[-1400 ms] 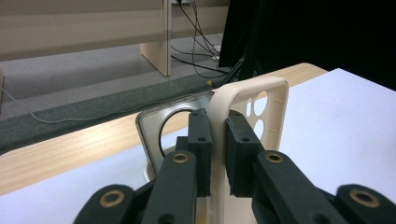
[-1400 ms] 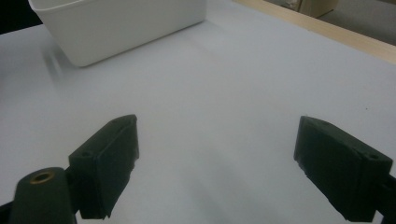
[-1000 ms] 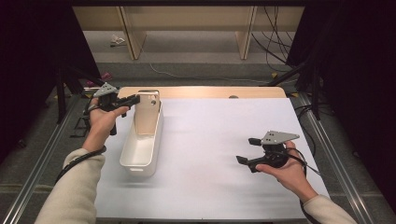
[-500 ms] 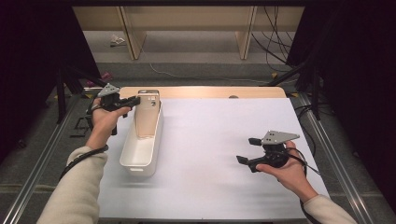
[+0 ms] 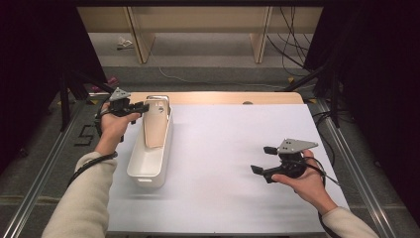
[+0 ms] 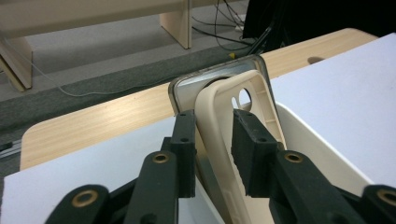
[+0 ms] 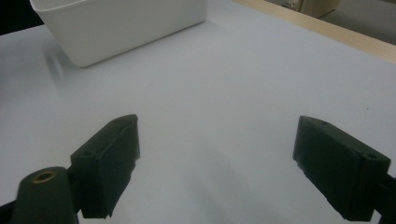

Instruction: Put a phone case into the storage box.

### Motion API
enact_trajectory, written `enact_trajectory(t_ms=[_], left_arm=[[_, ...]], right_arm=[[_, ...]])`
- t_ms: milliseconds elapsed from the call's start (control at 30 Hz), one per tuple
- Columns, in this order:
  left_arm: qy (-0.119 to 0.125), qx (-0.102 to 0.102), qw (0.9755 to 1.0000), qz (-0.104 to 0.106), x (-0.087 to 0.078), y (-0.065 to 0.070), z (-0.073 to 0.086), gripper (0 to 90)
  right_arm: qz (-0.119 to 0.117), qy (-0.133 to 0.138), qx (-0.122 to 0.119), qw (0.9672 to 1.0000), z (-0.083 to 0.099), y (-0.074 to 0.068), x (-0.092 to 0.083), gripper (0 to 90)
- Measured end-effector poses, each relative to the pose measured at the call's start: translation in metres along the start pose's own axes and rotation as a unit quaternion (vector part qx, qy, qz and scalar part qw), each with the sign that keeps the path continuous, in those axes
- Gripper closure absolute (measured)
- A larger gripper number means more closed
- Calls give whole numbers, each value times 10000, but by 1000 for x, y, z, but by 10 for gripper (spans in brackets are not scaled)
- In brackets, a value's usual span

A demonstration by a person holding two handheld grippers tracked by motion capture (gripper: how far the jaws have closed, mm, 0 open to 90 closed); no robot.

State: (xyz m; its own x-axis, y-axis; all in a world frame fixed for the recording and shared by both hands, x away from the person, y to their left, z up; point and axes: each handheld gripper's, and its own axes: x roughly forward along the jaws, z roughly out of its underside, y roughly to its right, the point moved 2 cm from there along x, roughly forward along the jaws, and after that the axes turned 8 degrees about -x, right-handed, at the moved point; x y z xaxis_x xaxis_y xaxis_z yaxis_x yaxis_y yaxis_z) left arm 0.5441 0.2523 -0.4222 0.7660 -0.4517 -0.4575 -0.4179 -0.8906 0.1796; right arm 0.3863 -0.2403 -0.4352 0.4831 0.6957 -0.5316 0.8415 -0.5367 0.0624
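L gripper [image 6: 212, 140] jaws have just been opening off the beige rubbery phone case [image 5: 156, 121], now leaning in the long white plastic bin [image 5: 148, 171]: placed. R gripper [image 5: 262, 159] idle, jaws wide apart, empty.

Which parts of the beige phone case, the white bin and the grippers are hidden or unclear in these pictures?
- Beige soft phone case: in the left gripper view its lower part is covered by the black jaws.
- White plastic bin: the high view hides its floor under the leaning case; the right gripper view cuts it off at the top edge.
- Silver flat object behind the case: mostly covered, unidentifiable.
- Left gripper: jaws just opening; pad contact uncertain.
- Right gripper: open, blurred.
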Motion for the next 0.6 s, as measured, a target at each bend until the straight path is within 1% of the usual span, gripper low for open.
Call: enact_trajectory(t_ms=[133, 200, 267, 433, 600], left_arm=[[-50, 69, 9999, -105, 2, 1, -2, 658], [-70, 145, 9997, -162, 2, 1, -4, 650], [-86, 199, 9996, -160, 3, 3, -5, 645], [-151, 387, 9986, -326, 2, 6, -10, 594], [-128, 468, 9982, -354, -2, 10, -13, 565]], right_arm=[[1, 3, 2, 10000, 0, 0, 0, 156], [-2, 11, 7, 10000, 0, 0, 0, 156], [-10, -5, 1, 10000, 0, 0, 0, 157], [-19, -4, -1, 10000, 0, 0, 0, 157], [-19, 8, 2, 10000, 0, 0, 0, 157]])
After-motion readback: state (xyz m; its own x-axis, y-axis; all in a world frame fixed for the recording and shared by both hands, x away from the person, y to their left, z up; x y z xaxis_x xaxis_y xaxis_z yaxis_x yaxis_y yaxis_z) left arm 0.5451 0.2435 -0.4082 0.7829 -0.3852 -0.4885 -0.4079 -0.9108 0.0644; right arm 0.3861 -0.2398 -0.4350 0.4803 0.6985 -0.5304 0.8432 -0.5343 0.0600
